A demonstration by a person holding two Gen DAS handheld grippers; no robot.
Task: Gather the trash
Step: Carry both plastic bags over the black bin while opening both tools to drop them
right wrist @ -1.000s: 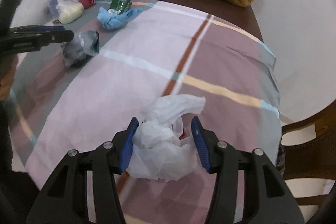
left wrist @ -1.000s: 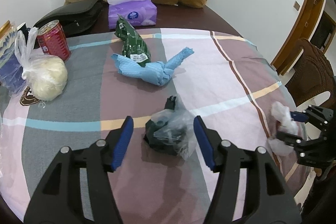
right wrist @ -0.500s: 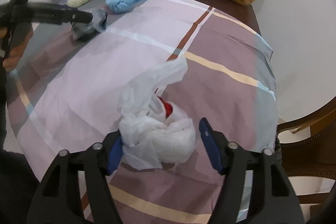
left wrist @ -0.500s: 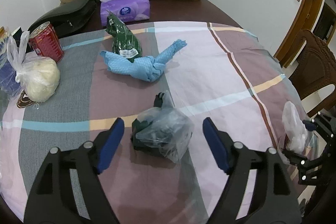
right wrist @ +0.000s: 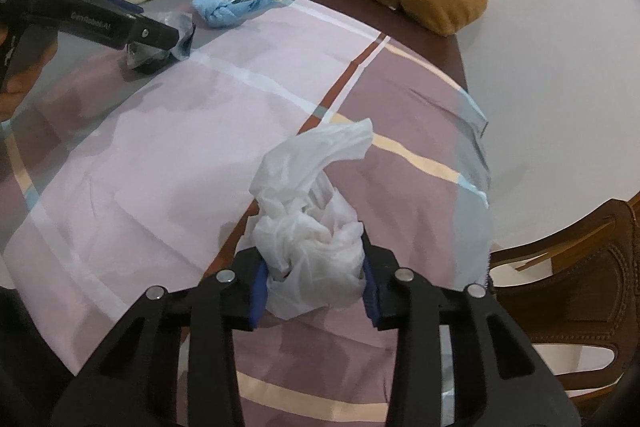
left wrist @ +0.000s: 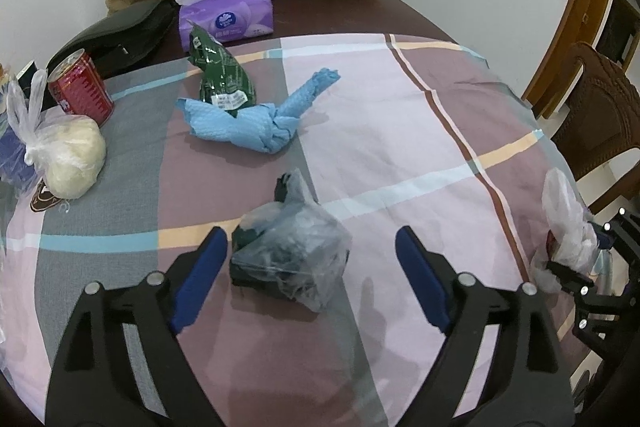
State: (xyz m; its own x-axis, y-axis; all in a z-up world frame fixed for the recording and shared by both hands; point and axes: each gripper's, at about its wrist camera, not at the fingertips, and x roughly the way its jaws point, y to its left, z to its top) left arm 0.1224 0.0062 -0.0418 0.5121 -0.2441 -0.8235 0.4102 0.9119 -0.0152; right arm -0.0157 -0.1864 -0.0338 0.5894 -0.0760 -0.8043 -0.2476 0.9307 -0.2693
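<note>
Two bags are in play on my plaid cloth [left wrist: 400,115]. The dark bag [left wrist: 290,259] sits between my left gripper's [left wrist: 312,275] blue pads [left wrist: 202,269]. Its long axis runs from the low black bulk nearest me up to a knotted tip pointing away, toward the blue rag [left wrist: 256,123]. The jaws have just been opening and now stand wide. The left pad is just beside the plastic, the right one well clear, so nothing is gripped. The gripper tilts steeply down at the cloth.

The white bag [right wrist: 316,239] lies near the cloth's edge on the chair [right wrist: 580,287] side, well apart from the dark bag. Its twisted tail rises from the crumpled body and leans away to the right. My right gripper [right wrist: 314,287] has just been closing — both pads press into the bundle's sides and hold it. It too points steeply down.

From the right wrist I see what the left view cannot: the left gripper side-on above the dark bag [right wrist: 160,43], with a hand [right wrist: 20,75] on its handle. The left view alone gives the gap at each pad. It also catches the right gripper [left wrist: 592,267] at its far right edge, with the white bag [left wrist: 564,223] upright in it. Beyond the rag lie a green packet [left wrist: 222,79], a tissue box [left wrist: 228,13] and a red can [left wrist: 82,89].
</note>
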